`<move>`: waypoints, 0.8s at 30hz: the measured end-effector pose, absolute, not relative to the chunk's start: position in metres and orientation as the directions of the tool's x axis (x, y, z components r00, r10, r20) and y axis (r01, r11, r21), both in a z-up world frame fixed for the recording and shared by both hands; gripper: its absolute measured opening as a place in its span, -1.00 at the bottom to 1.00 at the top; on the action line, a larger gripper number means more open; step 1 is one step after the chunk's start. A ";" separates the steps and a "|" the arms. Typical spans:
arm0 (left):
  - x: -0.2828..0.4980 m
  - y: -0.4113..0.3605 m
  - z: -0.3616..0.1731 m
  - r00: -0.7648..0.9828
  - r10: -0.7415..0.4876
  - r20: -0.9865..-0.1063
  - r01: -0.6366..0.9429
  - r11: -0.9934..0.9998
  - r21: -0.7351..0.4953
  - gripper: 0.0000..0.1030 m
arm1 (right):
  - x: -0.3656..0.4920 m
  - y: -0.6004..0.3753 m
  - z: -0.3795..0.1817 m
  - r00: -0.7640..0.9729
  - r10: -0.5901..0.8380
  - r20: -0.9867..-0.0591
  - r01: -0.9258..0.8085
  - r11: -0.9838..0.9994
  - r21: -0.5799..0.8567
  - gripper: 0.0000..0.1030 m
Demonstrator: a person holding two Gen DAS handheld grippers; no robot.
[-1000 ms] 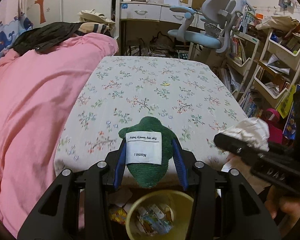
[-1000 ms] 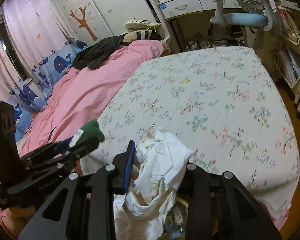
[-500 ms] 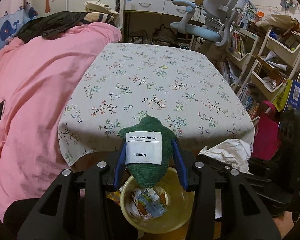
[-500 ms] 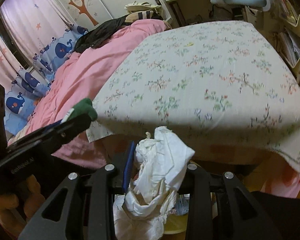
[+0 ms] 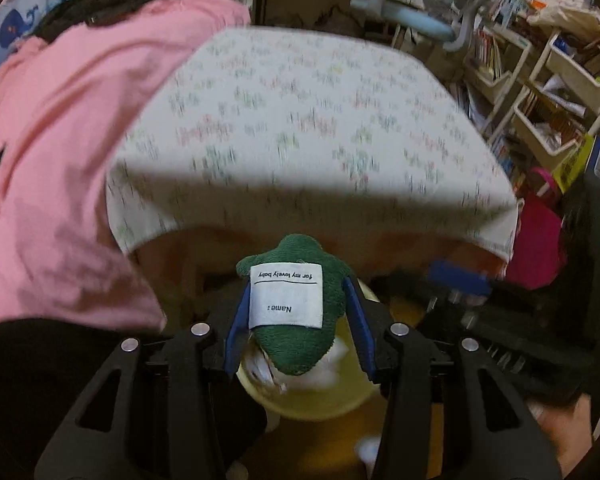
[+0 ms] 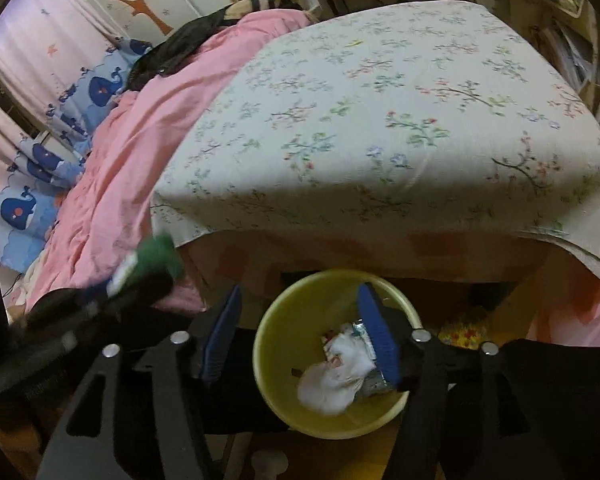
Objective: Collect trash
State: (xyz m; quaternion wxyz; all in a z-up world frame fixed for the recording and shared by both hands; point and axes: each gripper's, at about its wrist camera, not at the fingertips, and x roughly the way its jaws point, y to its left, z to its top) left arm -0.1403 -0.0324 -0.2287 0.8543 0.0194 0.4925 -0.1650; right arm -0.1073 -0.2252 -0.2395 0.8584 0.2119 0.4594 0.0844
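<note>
Right claw point(image 6: 298, 336) released, tissue point(image 6: 336, 376) in bin point(image 6: 276, 320). Left claw point(image 5: 296, 316) grasps toy point(image 5: 290, 308); centre over bin before releasing.

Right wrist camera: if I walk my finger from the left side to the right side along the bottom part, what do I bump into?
The left claw squeezing the green plush toy → the yellow trash bin → the white crumpled tissue inside it. The right claw, open, sits over the bin.
</note>
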 end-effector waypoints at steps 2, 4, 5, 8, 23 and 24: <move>-0.144 -0.032 -0.238 0.426 -0.262 -0.866 0.306 0.942 -0.134 -0.08 | -0.110 -0.228 -0.238 0.574 0.335 -0.747 0.058 0.894 0.445 0.28; -0.148 -0.033 -0.244 0.406 -0.257 -0.877 0.314 0.940 -0.130 -0.02 | -0.112 -0.230 -0.236 0.585 0.325 -0.743 0.064 0.894 0.443 0.32; -0.150 -0.034 -0.246 0.404 -0.248 -0.881 0.313 0.942 -0.122 0.12 | -0.113 -0.230 -0.235 0.591 0.320 -0.741 0.066 0.896 0.439 0.32; -0.152 -0.033 -0.241 0.429 -0.227 -0.874 0.299 0.949 -0.100 0.33 | -0.114 -0.229 -0.230 0.616 0.290 -0.733 0.063 0.909 0.412 0.39; -0.120 -0.027 -0.159 0.743 -0.160 -0.650 0.215 0.977 0.005 0.86 | -0.110 -0.236 -0.171 0.815 -0.033 -0.579 0.137 0.981 0.136 0.86; -0.113 -0.027 -0.153 0.759 -0.158 -0.631 0.209 0.978 0.006 0.86 | -0.107 -0.238 -0.167 0.822 -0.045 -0.568 0.141 0.982 0.125 0.86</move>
